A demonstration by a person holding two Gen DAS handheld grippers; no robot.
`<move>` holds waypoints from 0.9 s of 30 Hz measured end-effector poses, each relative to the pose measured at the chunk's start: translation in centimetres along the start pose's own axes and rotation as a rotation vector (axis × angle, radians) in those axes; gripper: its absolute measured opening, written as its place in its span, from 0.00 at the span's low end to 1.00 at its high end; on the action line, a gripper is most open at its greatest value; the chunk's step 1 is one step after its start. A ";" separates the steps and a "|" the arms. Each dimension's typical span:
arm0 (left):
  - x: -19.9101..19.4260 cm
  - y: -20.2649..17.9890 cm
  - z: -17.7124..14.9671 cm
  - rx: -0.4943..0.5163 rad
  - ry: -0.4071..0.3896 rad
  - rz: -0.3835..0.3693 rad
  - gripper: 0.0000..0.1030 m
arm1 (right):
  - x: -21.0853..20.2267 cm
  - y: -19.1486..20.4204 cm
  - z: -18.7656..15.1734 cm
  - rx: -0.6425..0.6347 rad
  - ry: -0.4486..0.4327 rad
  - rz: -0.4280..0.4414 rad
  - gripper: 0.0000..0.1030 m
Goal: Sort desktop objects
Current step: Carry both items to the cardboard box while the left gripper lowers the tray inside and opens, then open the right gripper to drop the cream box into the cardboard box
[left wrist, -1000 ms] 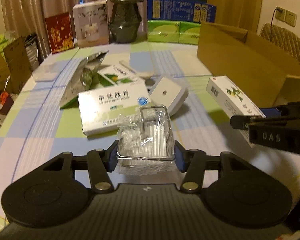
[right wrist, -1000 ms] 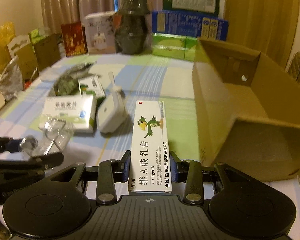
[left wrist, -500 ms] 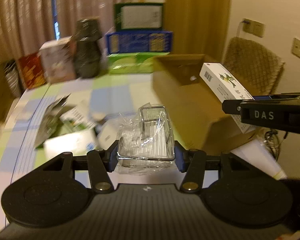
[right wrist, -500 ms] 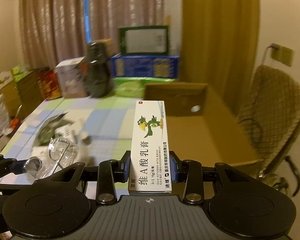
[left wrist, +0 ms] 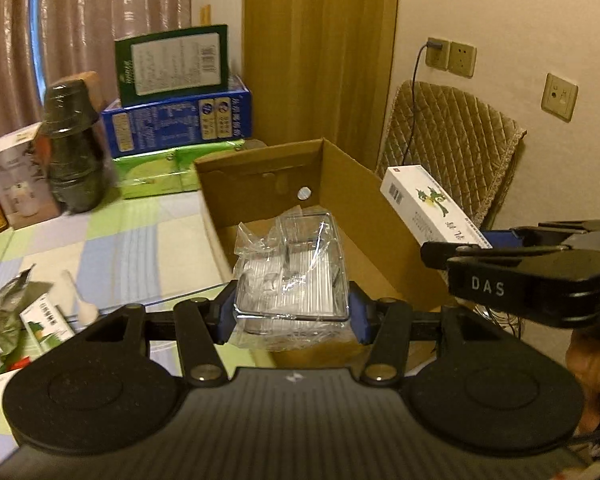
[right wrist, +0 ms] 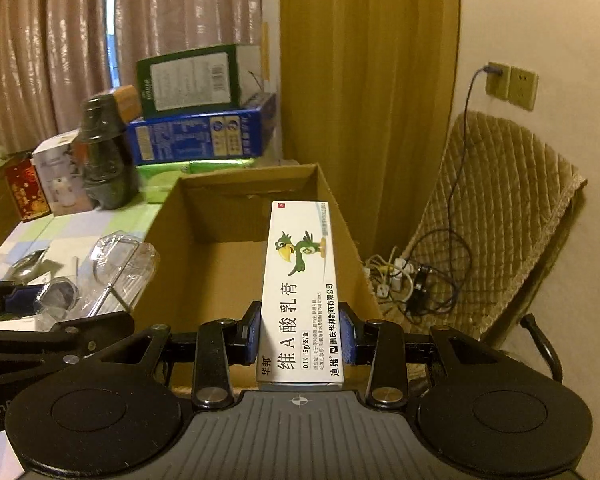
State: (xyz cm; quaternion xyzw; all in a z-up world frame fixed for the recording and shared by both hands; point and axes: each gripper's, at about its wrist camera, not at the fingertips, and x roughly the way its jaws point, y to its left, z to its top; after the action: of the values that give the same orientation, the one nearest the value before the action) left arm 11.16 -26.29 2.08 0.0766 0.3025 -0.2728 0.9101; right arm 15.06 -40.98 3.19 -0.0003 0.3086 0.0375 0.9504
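Observation:
My left gripper (left wrist: 292,314) is shut on a clear plastic box wrapped in film (left wrist: 290,276) and holds it over the near edge of the open cardboard box (left wrist: 260,184). My right gripper (right wrist: 300,338) is shut on a white ointment carton with a green parrot (right wrist: 300,280), held above the same cardboard box (right wrist: 204,216). In the left wrist view the carton (left wrist: 428,206) and right gripper show at the right. In the right wrist view the clear box (right wrist: 116,272) shows at the left.
Stacked blue, green and dark green boxes (left wrist: 176,120) and a dark wrapped jar (left wrist: 72,144) stand at the table's back. Medicine boxes and a foil bag (left wrist: 24,320) lie on the checked tablecloth at left. A padded chair (right wrist: 496,216) and cables stand right of the cardboard box.
Both grippers have lifted off the table with their objects and swung right, from over the clutter to above the open cardboard box.

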 end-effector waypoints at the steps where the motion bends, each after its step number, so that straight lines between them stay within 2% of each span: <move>1: 0.4 -0.1 0.2 0.006 0.001 -0.004 0.48 | 0.4 -0.3 0.0 0.004 0.004 -0.001 0.34; 12: 3.5 -0.2 0.7 0.018 0.008 0.001 0.48 | 3.2 -0.9 0.2 0.032 0.034 0.010 0.34; 15: 4.2 0.1 0.5 0.026 0.010 0.004 0.56 | 3.6 -0.8 0.1 0.032 0.043 0.012 0.34; 19: 3.2 0.3 0.3 0.041 -0.030 0.021 0.56 | 3.9 -0.8 0.1 0.031 0.046 0.011 0.34; 24: 1.2 1.6 0.1 0.002 -0.068 0.020 0.56 | 4.0 -0.7 0.2 0.053 0.020 0.024 0.35; 27: 0.1 2.5 -0.3 -0.009 -0.076 0.033 0.56 | 3.7 -0.8 0.6 0.083 -0.004 0.039 0.47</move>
State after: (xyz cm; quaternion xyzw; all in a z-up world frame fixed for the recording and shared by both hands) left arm 12.37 -24.12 1.71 0.0670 0.2675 -0.2590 0.9257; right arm 18.47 -41.47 1.49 0.0452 0.3080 0.0433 0.9493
